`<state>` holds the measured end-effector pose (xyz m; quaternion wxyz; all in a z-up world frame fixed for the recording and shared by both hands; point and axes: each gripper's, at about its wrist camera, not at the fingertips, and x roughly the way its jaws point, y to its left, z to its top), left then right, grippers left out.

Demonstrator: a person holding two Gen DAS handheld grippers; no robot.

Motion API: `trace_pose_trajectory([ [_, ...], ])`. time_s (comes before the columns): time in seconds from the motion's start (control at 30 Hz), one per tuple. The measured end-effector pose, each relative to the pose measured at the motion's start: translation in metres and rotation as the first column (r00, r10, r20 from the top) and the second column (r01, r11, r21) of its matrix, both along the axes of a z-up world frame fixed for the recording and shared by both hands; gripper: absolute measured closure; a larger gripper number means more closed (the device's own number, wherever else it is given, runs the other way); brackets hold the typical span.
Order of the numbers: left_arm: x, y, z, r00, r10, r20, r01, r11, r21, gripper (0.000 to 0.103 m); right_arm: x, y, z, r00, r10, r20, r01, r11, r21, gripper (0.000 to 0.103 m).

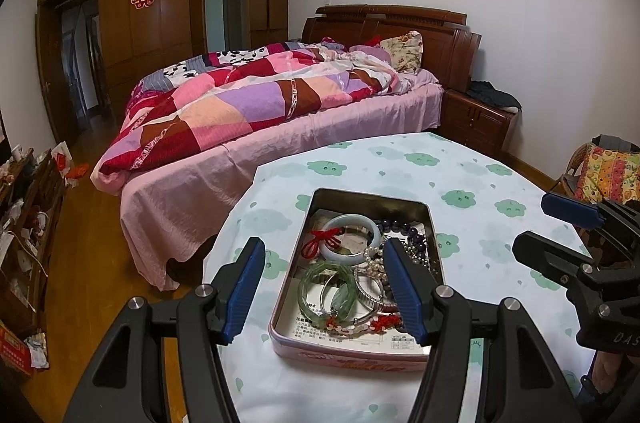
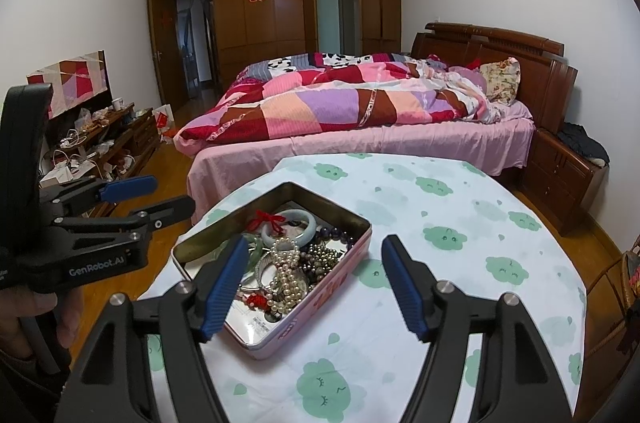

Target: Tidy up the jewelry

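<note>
Jewelry tin (image 1: 430, 219) on clothed table (image 1: 500, 183), bedroom

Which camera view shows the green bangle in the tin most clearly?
The left wrist view. There the green bangle lies in full sight on the paper in the tin, between the fingers of the open left hand-held gripper. In the right wrist view a blue finger hides most of it.

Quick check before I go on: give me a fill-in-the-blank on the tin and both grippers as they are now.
1. The jewelry lies in a ____ tin with no lid on it.
2. The left hand-held gripper is ____ and holds nothing.
3. The right hand-held gripper is ____ too.
4. The pale bangle has a ____ knotted cord tied to it.

Missing: rectangular; open; open; red
</note>
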<state>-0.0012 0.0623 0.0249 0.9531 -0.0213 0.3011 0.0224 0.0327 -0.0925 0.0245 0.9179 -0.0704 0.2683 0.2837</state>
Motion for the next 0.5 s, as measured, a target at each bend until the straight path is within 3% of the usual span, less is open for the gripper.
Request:
trace_pose_trajectory([
  [0.33,0.006,0.001,-0.006,0.999,0.016,-0.029,-0.016,1.0,-0.015,0.041,-0.002,-0.001,-0.007,1.0,-0.005,-0.001,0.005,1.0,-0.005,0.029],
  [0.5,0.007,-0.002,-0.008,0.999,0.038,-0.032,-0.038,0.999,0.003,0.029,-0.003,-0.002,-0.012,1.0,-0.001,-0.009,0.001,1.0,-0.013,0.029],
])
